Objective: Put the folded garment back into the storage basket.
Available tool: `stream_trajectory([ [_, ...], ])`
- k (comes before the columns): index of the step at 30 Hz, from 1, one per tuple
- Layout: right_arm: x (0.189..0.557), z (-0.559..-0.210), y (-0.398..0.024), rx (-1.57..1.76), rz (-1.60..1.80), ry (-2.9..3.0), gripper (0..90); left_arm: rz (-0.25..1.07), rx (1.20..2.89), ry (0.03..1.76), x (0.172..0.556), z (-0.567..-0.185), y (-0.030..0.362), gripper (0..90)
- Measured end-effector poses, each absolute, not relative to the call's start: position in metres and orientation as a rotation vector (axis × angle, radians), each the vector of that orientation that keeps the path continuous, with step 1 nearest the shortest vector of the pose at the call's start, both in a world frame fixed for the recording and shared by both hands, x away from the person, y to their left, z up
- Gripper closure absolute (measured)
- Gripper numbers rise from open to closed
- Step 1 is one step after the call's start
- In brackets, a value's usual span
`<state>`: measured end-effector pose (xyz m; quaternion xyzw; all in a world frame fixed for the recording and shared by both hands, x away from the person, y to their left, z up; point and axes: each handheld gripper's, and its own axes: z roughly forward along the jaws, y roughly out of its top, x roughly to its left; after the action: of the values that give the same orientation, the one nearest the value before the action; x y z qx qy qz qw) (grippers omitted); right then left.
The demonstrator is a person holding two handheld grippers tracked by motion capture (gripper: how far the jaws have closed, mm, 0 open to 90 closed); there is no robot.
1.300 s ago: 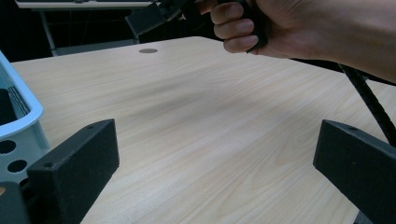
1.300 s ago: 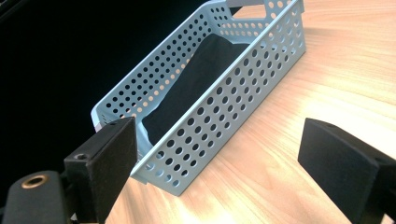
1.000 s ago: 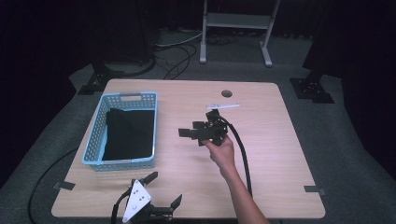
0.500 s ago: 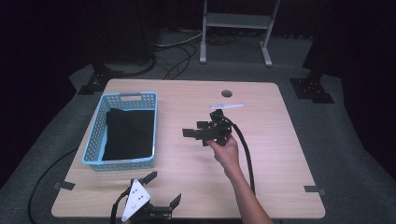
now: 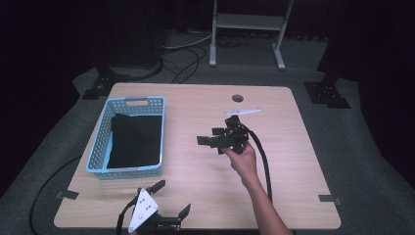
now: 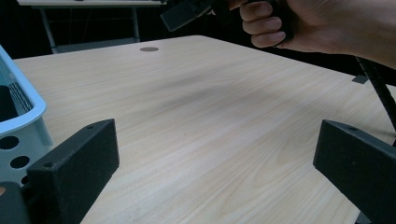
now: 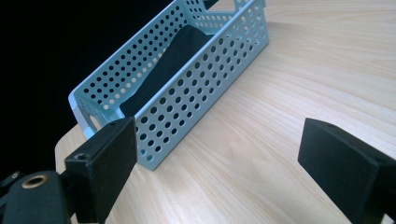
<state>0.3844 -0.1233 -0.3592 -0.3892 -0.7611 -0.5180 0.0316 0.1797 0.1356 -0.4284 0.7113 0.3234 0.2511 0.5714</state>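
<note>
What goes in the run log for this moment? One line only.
right hand-held gripper: open, raised, facing basket | left hand-held gripper: open, near table edge | black cloth: inside basket

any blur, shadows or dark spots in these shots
High view: table evenly lit, surroundings nearly black. Left gripper view: soft dark shadow across the wood, near jaws and hand slightly soft. Right gripper view: blue basket fairly sharp, black cloth inside shows no detail, background pure black.

The worktop [image 5: 195, 103] was viewed from above; the basket [image 5: 98, 147], also seen closely in the right gripper view, was shared.
</note>
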Motion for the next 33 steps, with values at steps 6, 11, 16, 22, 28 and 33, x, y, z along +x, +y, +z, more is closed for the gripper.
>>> stream_trajectory([
  [6, 0.382, -0.359, -0.131, -1.208, -1.591, -2.361, 11.9, 0.59, 1.67, 0.758, 0.18, -0.428, 0.135, 0.0],
  [11, 0.38, -0.362, -0.134, -1.215, -1.592, -2.36, 11.9, 0.59, 1.67, 0.758, 0.18, -0.428, 0.136, 0.0],
  [16, 0.38, -0.365, -0.14, -1.231, -1.591, -2.354, 11.9, 0.59, 1.674, 0.757, 0.18, -0.429, 0.135, 0.0],
  [22, 0.378, -0.366, -0.149, -1.251, -1.59, -2.353, 11.9, 0.592, 1.679, 0.757, 0.18, -0.429, 0.134, 0.0],
  [28, 0.378, -0.366, -0.156, -1.267, -1.584, -2.358, 11.9, 0.591, 1.68, 0.759, 0.181, -0.43, 0.134, 0.0],
  [33, 0.377, -0.366, -0.159, -1.277, -1.579, -2.366, 11.9, 0.591, 1.679, 0.759, 0.181, -0.43, 0.135, 0.0],
])
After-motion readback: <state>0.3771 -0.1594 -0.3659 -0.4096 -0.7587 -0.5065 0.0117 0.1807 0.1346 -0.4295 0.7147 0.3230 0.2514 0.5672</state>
